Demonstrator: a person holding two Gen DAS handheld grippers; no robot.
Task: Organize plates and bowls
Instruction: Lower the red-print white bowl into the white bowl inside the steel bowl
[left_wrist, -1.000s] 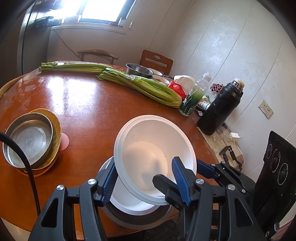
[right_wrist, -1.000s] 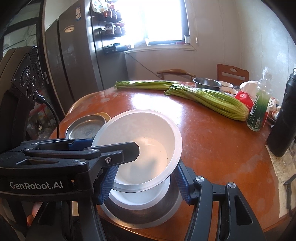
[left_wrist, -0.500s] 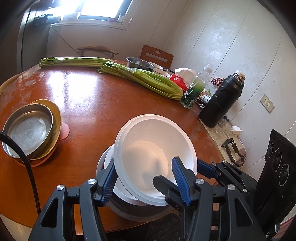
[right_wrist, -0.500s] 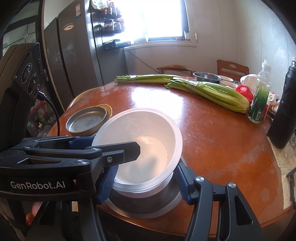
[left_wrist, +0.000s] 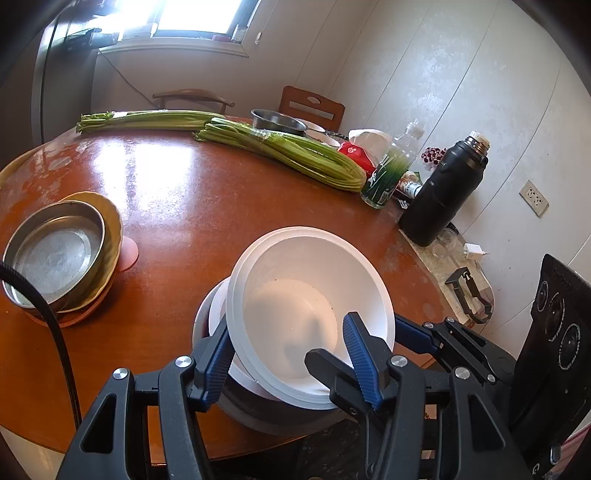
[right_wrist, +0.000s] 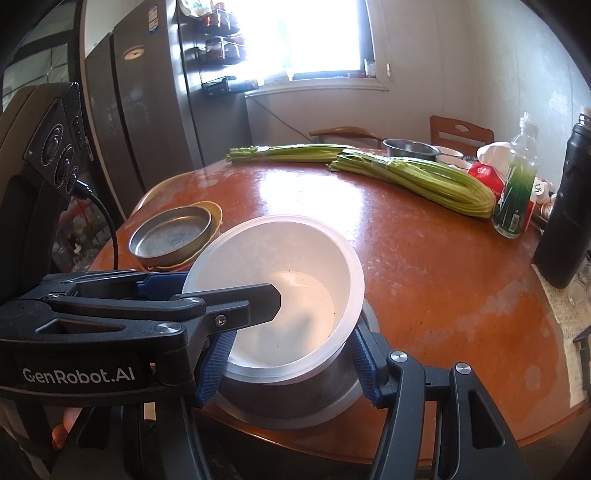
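Noted at far left a steel dish (left_wrist: 55, 254) nested in a yellow plate (left_wrist: 112, 225), well apart from the work. Found the left gripper (left_wrist: 288, 360) with fingers part-way apart, straddling the near-left wall of the white bowl (left_wrist: 295, 280), one finger outside and one over the hollow; could not tell any pressing by the pads. Found the white bowl tilted, seated in a second white bowl (left_wrist: 218, 314) and a steel bowl (right_wrist: 295, 402), all at the near edge of the table (left_wrist: 192, 206). Judged the white bowl light, thin-walled, somewhat flexible and slick, hence best taken low on the body or across the rim with modest squeeze; judged the steel bowl stiffer, heavier and apt to slide on the polished top. Found the right gripper (right_wrist: 290, 365) drawn in, pads bearing on opposite flanks of the white bowl under its rim. Marked the table edge directly under the stack as the drop hazard. Recorded broad bare tabletop ahead and leftward; recorded celery (left_wrist: 295, 151), a bottle (left_wrist: 388, 173) and a black flask (left_wrist: 443, 192) crowding the far right
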